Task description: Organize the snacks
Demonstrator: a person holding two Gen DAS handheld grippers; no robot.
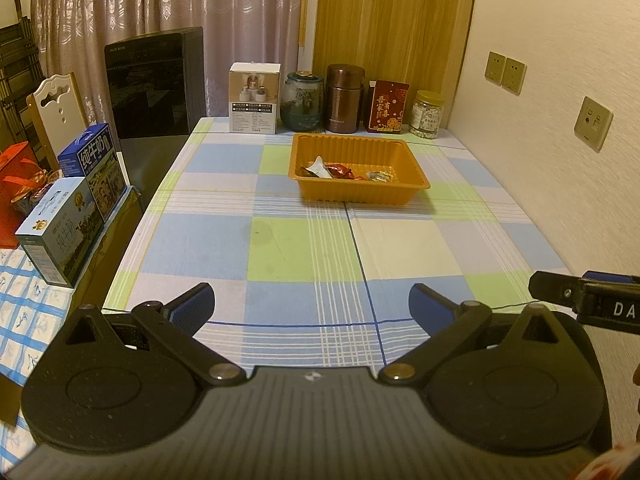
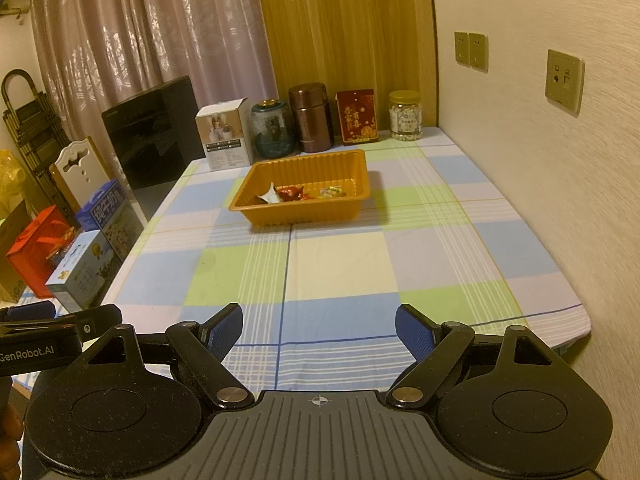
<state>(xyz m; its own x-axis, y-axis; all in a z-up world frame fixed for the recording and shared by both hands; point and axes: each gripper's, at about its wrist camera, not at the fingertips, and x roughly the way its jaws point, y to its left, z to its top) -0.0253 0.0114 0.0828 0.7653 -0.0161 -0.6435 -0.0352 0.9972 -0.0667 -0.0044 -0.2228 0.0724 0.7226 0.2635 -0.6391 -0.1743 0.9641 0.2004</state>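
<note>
An orange plastic tray (image 1: 356, 194) stands on the checked tablecloth toward the far side; it also shows in the right wrist view (image 2: 304, 214). Inside lie several wrapped snacks: a white one (image 1: 320, 167), red ones (image 1: 340, 171) and a pale one (image 1: 380, 176). My left gripper (image 1: 312, 308) is open and empty, held near the table's front edge, well short of the tray. My right gripper (image 2: 319, 334) is open and empty, also near the front edge. Each gripper shows at the edge of the other's view.
Along the far edge stand a white box (image 1: 254, 98), a dark glass jar (image 1: 302, 100), a brown thermos (image 1: 345, 98), a red box (image 1: 386, 106) and a clear jar (image 1: 428, 114). Milk cartons (image 1: 90, 164) stand left of the table. The wall runs along the right.
</note>
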